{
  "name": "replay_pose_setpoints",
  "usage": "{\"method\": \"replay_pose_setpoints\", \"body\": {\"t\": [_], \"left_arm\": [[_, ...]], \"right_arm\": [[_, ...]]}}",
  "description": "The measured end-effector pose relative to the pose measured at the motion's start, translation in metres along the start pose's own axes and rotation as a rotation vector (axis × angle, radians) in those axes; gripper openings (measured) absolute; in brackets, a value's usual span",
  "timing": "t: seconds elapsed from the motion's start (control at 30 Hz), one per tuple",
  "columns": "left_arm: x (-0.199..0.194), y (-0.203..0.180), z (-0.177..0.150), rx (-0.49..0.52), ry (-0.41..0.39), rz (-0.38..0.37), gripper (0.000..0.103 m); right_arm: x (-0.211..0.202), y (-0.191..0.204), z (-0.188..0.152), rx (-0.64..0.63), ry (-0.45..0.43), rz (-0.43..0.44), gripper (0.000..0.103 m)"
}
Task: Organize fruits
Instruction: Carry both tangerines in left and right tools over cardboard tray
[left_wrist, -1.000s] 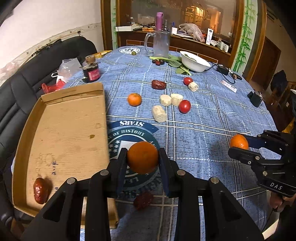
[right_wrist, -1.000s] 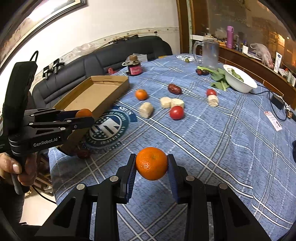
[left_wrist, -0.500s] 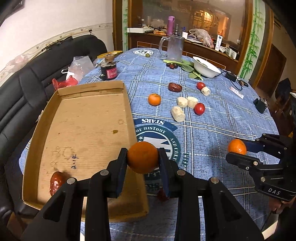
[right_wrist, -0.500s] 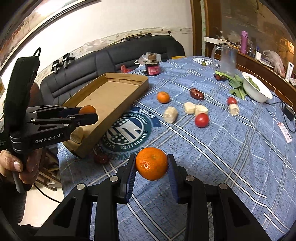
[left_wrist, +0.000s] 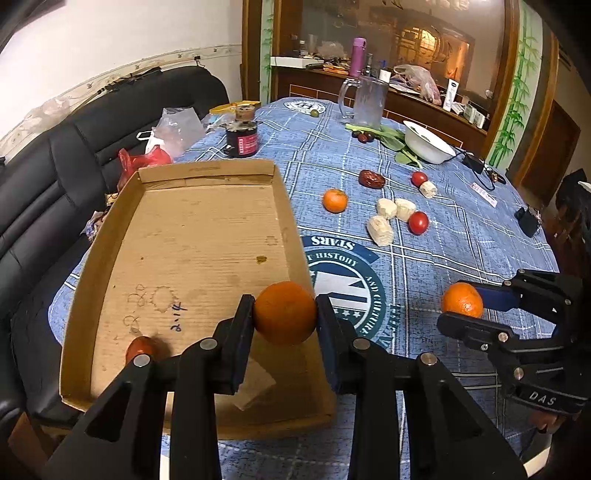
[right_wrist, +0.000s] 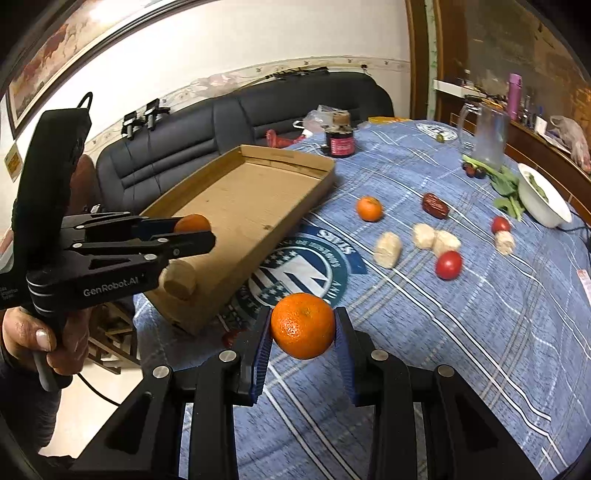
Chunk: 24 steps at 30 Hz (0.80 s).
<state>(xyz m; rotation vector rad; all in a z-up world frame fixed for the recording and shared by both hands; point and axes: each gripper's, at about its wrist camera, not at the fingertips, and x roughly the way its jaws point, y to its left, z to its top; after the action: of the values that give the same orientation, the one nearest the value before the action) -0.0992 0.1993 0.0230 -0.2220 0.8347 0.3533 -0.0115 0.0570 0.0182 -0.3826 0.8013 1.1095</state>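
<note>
My left gripper (left_wrist: 284, 317) is shut on an orange (left_wrist: 285, 313) and holds it over the near right part of the cardboard tray (left_wrist: 110, 221). A red date (left_wrist: 138, 347) and a pale banana piece (left_wrist: 255, 391) lie in the tray's near end. My right gripper (right_wrist: 303, 328) is shut on a second orange (right_wrist: 303, 325) above the tablecloth, right of the tray (right_wrist: 314, 184). It also shows in the left wrist view (left_wrist: 461, 310). A third orange (left_wrist: 335, 200), tomatoes (left_wrist: 418, 222), banana pieces (left_wrist: 380, 230) and a date (left_wrist: 372, 179) lie on the table.
A white bowl (left_wrist: 428, 146) with greens, a glass pitcher (left_wrist: 365, 101) and a dark jar (left_wrist: 242, 138) stand at the far side. A black sofa (left_wrist: 55, 155) runs along the left. A dark red fruit (right_wrist: 231, 338) lies by the tray's near corner.
My left gripper has moved left with its orange, from above the tablecloth emblem to over the tray. My right gripper has kept its orange and shifted slightly towards the tray.
</note>
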Motion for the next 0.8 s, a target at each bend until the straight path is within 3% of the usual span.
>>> {"method": "replay_pose_setpoints", "body": {"t": [0.5, 0.8], "left_arm": [[-0.006, 0.064, 0.011, -0.1, -0.027, 0.079, 0.03], [0.01, 0.102, 0.009, -0.174, 0.003, 0.116, 0.03]], "right_arm": [[0.038, 0.054, 0.033, -0.094, 0.004, 0.095, 0.032], [0.077, 0.075, 0.051, -0.103, 0.032, 0.136, 0.032]]}}
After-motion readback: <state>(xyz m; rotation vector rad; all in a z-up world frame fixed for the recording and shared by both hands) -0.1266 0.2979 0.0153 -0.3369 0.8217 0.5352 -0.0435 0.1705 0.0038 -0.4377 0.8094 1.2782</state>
